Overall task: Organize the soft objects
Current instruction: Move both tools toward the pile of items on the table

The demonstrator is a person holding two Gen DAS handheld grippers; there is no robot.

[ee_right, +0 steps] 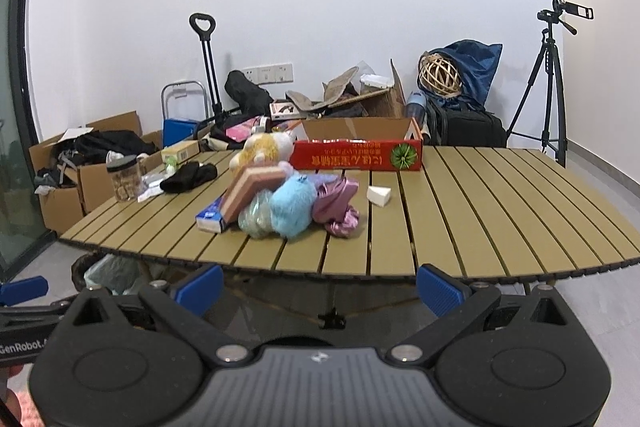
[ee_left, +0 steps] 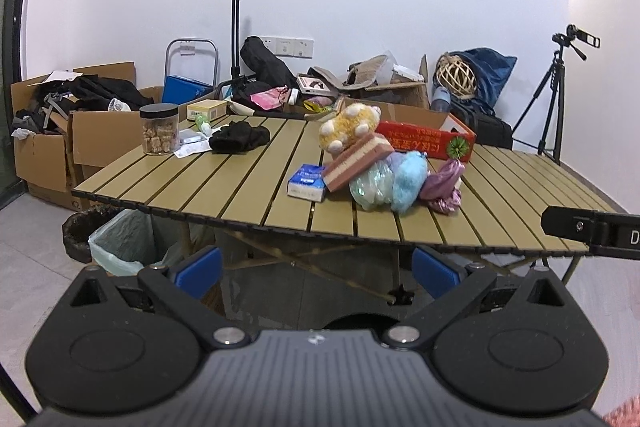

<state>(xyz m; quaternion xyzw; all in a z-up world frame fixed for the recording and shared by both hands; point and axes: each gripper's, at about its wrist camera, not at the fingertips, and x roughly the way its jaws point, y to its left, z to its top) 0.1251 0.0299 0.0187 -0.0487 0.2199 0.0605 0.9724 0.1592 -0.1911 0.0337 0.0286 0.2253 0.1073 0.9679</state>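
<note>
Soft objects sit heaped near the middle of the table [ee_right: 480,195]: a yellow plush [ee_right: 262,149] on top, a pink sponge block [ee_right: 250,193] leaning under it, a blue plush [ee_right: 291,205], a green mesh bundle [ee_right: 256,219] and a purple cloth [ee_right: 338,209], all touching. We hold both tools short of the table's near edge, clear of everything; the left tool [ee_left: 318,273] and the right tool [ee_right: 320,285] each have their blue pads spread wide apart, holding nothing. We judge the step in hand to be the first reach, and the red box [ee_right: 356,155] behind the heap, open at the top, looks the likely container. We advise taking the top plush first, since pulling a lower piece may topple the sponge block onto the tissue pack [ee_right: 210,217]. A white wedge [ee_right: 379,195] lies apart to the right; a black cloth [ee_right: 188,178] and a jar [ee_right: 125,179] stand well to the left. The slatted top has gaps that could snag thin cloth. Cartons, bags and a tripod [ee_right: 548,87] crowd the far wall.
</note>
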